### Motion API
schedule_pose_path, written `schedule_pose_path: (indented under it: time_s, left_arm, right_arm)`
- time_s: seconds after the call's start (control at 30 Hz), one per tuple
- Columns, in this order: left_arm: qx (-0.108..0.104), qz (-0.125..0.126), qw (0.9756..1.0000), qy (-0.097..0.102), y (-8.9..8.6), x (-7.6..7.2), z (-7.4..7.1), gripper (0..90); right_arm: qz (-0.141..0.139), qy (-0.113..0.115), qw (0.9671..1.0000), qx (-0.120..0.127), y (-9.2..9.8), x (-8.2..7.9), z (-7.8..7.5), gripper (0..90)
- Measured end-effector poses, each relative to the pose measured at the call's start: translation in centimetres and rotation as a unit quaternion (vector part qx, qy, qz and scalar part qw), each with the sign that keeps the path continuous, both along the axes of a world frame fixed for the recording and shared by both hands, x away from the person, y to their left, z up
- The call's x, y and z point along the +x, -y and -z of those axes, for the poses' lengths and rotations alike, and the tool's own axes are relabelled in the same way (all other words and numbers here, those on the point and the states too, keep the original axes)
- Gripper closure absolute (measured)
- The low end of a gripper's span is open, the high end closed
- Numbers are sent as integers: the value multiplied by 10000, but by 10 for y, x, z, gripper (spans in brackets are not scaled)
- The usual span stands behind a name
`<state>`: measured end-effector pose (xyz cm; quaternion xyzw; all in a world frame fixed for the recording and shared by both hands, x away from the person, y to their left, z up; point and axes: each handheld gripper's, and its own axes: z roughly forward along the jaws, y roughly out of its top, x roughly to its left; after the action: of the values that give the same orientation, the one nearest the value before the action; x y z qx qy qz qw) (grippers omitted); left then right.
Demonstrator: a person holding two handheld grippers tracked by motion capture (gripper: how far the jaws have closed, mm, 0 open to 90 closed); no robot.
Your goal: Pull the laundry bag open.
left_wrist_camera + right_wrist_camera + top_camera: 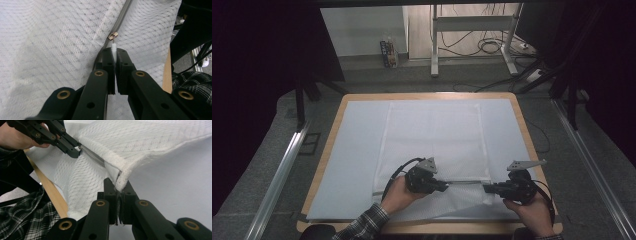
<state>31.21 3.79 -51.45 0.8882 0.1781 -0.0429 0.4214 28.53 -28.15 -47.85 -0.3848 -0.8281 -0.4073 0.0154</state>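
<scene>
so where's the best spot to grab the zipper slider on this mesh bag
By its white pull tab, coming in along the zipper line from behind the slider. The tab sticks out thin and flat from the small brass slider, and the left tool is shut on it that way.

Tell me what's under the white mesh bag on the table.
The mesh bag lies on a pale sheet covering the wooden table. Whatever is beneath or inside the bag itself stays hidden.

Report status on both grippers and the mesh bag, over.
Left gripper shut on white zipper pull. Right gripper shut on mesh bag corner. Zipper stretched between them; nothing in the way.
</scene>
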Motion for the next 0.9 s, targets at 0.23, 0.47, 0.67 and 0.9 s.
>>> schedule_pose_path:
  time_s: [0.23, 0.47, 0.67, 0.9]
  left_arm:
    - [-21, -63, 10000, -48, -7, -1, 1, 873]
    - [-28, -108, 9999, -83, -13, -3, 3, 873]
    - [-51, -151, 9998, -90, -20, -5, 3, 873]
    - [-46, -207, 9997, -97, -26, -5, 4, 872]
  right_arm:
    - [8, 21, 10000, -45, -1, -1, 0, 851]
    - [-16, 12, 10000, -55, 0, -1, 1, 850]
    - [-35, -4, 10000, -50, -1, -1, 2, 850]
    - [-45, -12, 10000, -80, -1, -1, 2, 850]
